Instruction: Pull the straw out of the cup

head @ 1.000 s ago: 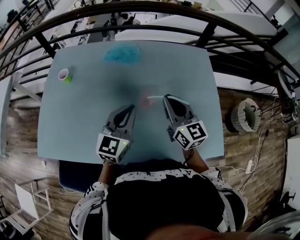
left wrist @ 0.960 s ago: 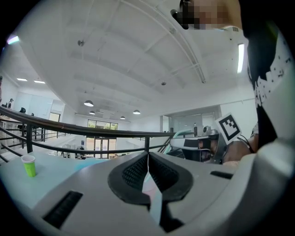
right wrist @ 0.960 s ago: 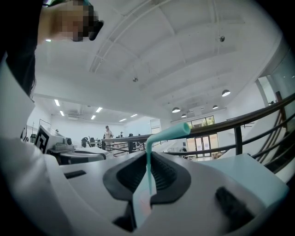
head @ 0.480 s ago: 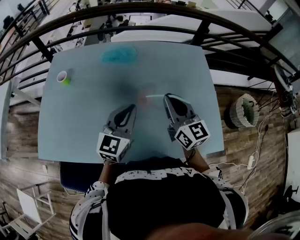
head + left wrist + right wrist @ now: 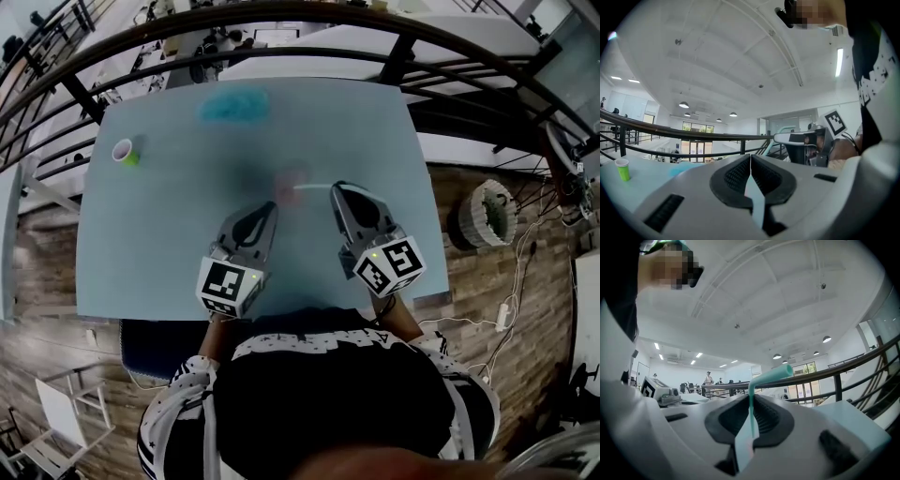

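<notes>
Extraction seemed under way: our right gripper (image 5: 751, 401) pinched the straw (image 5: 768, 374); our left gripper (image 5: 750, 159) sat pressed together. Next, we judged, pull it right, clear of the cup (image 5: 292, 180).

1. A pale blue table (image 5: 150, 244) fills the middle of the view. It stands on wooden floor, and a dark railing (image 5: 281, 19) arches beyond it.
2. The left gripper (image 5: 271, 206) and the right gripper (image 5: 336, 190) sit side by side over the table's near half, with their tips pointing away from the person.
3. A thin pale straw (image 5: 312, 187) runs level from the right gripper's tip to a blurred pinkish cup (image 5: 291, 180).
4. A blue fuzzy heap (image 5: 232, 105) lies near the far edge.
5. A small green cup (image 5: 126, 151) stands at the far left.
6. The person's dark, white-speckled top (image 5: 328, 403) fills the bottom.
</notes>
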The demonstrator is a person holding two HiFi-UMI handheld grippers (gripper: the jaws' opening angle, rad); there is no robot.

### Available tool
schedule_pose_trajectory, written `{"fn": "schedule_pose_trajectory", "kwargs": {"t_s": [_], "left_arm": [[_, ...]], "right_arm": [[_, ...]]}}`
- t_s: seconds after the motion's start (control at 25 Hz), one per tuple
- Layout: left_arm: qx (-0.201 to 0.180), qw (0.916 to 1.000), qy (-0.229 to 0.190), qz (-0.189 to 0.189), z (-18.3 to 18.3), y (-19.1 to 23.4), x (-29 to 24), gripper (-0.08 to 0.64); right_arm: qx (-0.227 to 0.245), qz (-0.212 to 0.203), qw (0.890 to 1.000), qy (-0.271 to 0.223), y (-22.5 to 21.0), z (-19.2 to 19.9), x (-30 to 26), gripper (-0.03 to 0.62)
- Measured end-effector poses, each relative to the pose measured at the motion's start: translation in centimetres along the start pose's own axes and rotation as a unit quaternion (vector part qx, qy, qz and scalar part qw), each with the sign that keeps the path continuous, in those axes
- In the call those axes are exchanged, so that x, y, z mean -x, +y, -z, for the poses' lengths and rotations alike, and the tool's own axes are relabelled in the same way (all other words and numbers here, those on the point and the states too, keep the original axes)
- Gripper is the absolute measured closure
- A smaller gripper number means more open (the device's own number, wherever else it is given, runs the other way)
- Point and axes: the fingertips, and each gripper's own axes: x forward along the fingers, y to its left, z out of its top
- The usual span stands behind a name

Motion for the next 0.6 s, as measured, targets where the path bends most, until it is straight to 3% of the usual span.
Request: {"fn": "schedule_pose_trajectory", "kwargs": {"t_s": [0.36, 0.6], "left_arm": [[-0.001, 1.0000, 0.000, 0.006, 0.0, -0.5, 0.2, 0.546], [-0.003, 1.0000, -0.001, -0.002, 0.0, -0.2, 0.6, 0.546]], "right_arm": [[-0.011, -0.008, 1.000, -0.008, 0.5, -0.2, 0.4, 0.549], [0.007, -0.012, 1.000, -0.016, 1.0, -0.9, 0.4, 0.549]]}}
